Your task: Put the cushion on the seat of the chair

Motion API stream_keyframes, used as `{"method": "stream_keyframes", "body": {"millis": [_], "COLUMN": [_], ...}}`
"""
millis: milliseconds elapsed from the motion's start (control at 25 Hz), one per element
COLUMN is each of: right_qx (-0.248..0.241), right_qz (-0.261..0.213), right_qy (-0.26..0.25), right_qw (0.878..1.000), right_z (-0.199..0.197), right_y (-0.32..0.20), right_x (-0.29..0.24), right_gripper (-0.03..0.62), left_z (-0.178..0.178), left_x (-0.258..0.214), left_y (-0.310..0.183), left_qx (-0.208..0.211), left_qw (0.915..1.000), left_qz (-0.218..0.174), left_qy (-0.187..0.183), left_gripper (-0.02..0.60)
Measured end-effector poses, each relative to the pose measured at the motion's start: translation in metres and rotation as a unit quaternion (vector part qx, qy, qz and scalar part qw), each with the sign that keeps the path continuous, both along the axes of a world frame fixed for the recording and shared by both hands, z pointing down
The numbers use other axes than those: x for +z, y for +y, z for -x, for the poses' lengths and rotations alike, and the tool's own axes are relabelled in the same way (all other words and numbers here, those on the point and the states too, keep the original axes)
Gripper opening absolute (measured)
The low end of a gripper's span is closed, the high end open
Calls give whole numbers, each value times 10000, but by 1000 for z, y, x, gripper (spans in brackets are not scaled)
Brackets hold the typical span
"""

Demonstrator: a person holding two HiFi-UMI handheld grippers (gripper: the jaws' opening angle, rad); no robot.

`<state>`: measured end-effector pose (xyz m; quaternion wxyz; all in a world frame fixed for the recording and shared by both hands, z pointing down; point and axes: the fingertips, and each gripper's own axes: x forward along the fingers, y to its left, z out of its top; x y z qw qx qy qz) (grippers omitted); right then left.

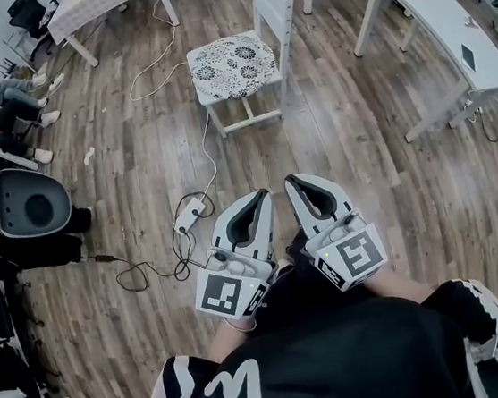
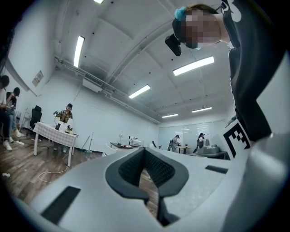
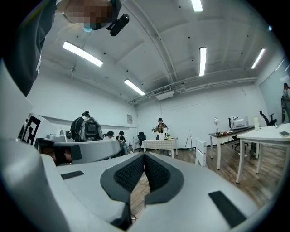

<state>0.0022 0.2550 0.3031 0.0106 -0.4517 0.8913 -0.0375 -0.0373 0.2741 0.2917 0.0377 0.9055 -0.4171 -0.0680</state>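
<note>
Jaws together, empty, cushion on chair

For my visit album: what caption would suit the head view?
Patterned cushion on the white chair; left gripper and right gripper, jaws shut and empty, hover over the wooden floor.

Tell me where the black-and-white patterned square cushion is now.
In the head view, the patterned cushion lies on the seat of the white wooden chair, upper centre, left of the long white table.

The cushion hides the seat of the chair.
</note>
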Motion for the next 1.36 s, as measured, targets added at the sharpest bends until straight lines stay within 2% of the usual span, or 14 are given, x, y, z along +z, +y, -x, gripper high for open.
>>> {"method": "stream_keyframes", "body": {"millis": [280, 440, 840, 1360], "right_qx": [-67, -158, 33, 57], "right_qz": [-99, -173, 2, -106], "right_qy": [87, 170, 70, 143], "right_qw": [9999, 9996, 10000, 9998], "right_z": [7, 9, -1, -1], "right_y": [9, 15, 9, 6], "right_x": [-18, -17, -14, -17], "right_gripper": [20, 20, 18, 18], "left_z": [3, 2, -2, -1], "left_x": [-19, -14, -15, -18], "left_y": [7, 6, 5, 1], "left_qx": [26, 63, 154, 156], "left_qw": [9998, 9999, 9998, 9996], "left_qz": [-179, -97, -114, -223], "left_qy": [-12, 96, 62, 70], "left_gripper": [3, 3, 3, 3]}}
